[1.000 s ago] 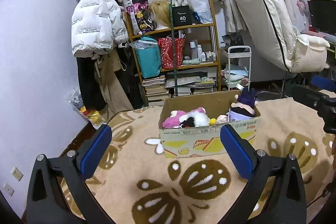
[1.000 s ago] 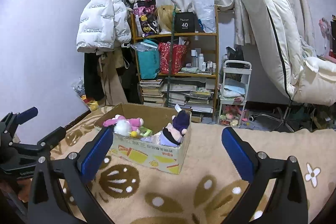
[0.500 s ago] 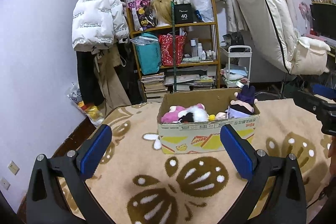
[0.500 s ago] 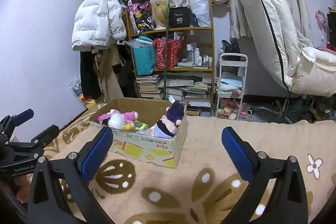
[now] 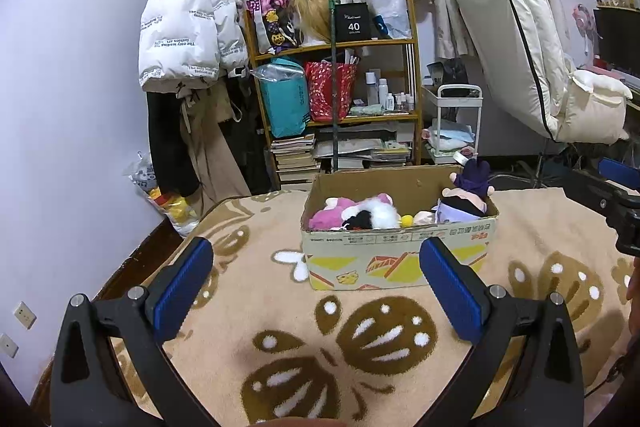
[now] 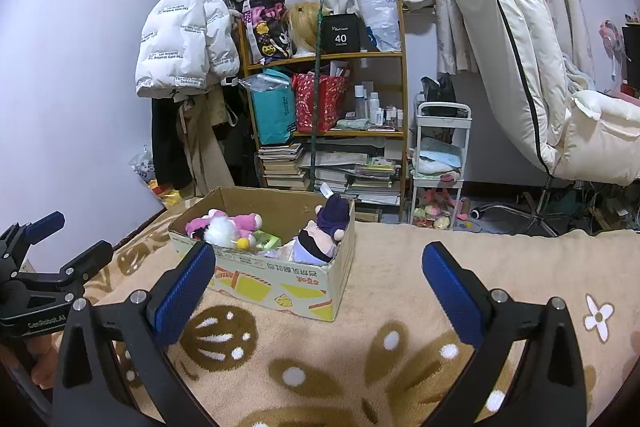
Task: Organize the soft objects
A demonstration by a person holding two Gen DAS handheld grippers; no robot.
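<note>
Now both held wide and empty, left gripper [image 5: 316, 287] and right gripper [image 6: 318, 287], hovering over the blanket [image 5: 248, 267] short of the box [image 5: 396, 259], plush toys [image 5: 360, 213] already gathered inside, probably for tidiness.

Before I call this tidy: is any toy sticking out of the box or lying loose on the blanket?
Only the purple-haired doll stands out: it sits at one end of the cardboard box, head above the rim. No toy shows loose on the blanket. Both claws are open and empty.
</note>
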